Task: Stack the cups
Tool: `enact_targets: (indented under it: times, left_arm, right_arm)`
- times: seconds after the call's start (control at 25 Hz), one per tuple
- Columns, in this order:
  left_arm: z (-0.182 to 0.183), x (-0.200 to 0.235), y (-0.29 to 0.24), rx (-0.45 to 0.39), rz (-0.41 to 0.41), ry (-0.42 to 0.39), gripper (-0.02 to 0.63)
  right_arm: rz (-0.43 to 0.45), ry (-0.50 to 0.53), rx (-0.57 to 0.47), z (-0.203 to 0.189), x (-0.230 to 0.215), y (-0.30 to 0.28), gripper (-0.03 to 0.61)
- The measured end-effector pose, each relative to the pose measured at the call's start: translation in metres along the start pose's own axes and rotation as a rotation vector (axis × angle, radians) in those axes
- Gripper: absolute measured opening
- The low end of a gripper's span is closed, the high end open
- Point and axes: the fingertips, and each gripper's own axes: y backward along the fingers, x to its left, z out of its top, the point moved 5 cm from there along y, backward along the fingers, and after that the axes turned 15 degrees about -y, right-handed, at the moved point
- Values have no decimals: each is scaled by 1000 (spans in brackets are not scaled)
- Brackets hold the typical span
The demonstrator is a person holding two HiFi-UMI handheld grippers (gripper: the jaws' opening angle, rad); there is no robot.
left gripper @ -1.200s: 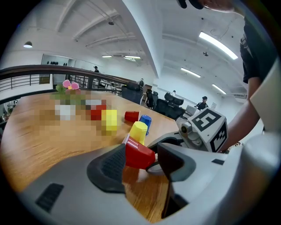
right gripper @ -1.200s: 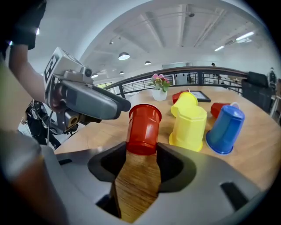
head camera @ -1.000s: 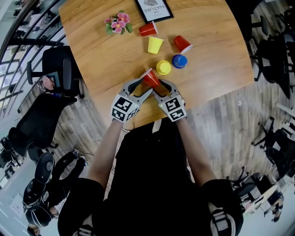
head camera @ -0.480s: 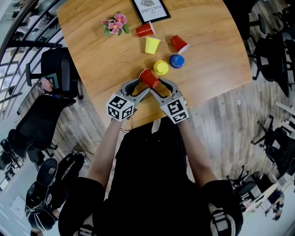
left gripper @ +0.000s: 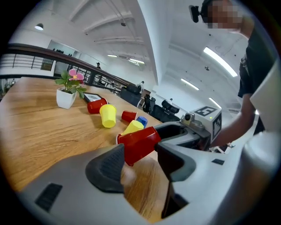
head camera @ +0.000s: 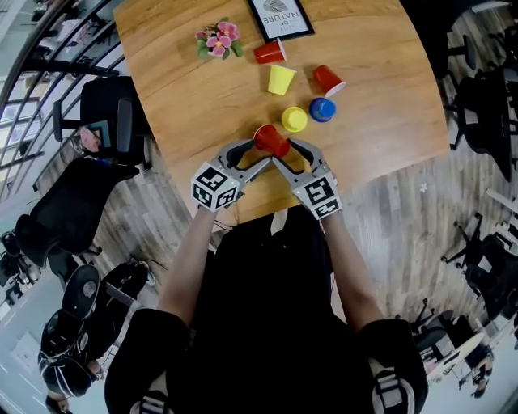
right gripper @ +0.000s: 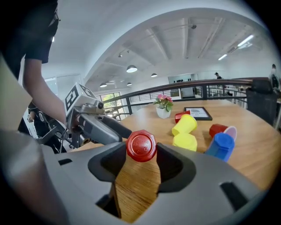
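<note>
A red cup [head camera: 271, 140] lies on its side in the air over the near edge of the wooden table [head camera: 186, 105]. My left gripper [head camera: 261, 150] is shut across the cup's side [left gripper: 138, 145]. My right gripper [head camera: 282, 152] is shut on the cup's base, which faces its camera [right gripper: 141, 145]. Beyond the held cup stand a yellow cup [head camera: 295, 119] and a blue cup [head camera: 322, 109], both upside down. Farther back lie a yellow cup [head camera: 281, 79] and two red cups [head camera: 269, 52] [head camera: 328, 79], all on their sides.
A small potted flower [head camera: 220, 39] and a framed sign [head camera: 279, 16] stand at the table's far side. Office chairs [head camera: 97, 121] are on the floor to the left, and the table's near edge runs just under the grippers.
The red cup stays held between both grippers. The right gripper has lifted a little with it, and the left gripper's marker cube has rolled slightly.
</note>
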Motion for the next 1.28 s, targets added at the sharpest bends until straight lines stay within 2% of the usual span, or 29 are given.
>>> enact_targets:
  times: [0.24,0.44,0.64,1.0,1.28]
  left_arm:
    - [-15,-12,-2,111,-55,-132,239]
    - [-26,-22,-6,163,-85,-179,239]
    - [-26,-14,-2,152,-56,-164,239]
    - [-18,3,20,75,16,-71,239]
    - [-28,5,31,99,19,-70,239]
  right_arm:
    - [21,-23,-4,2,4,-2,229]
    - [15,-10,0,4,7,-6,227]
    - [-3,1,8,6,7,-8,227]
    - [-138,68,47,7,-1,-36,228]
    - [-201,81,87,6,-3,-59,229]
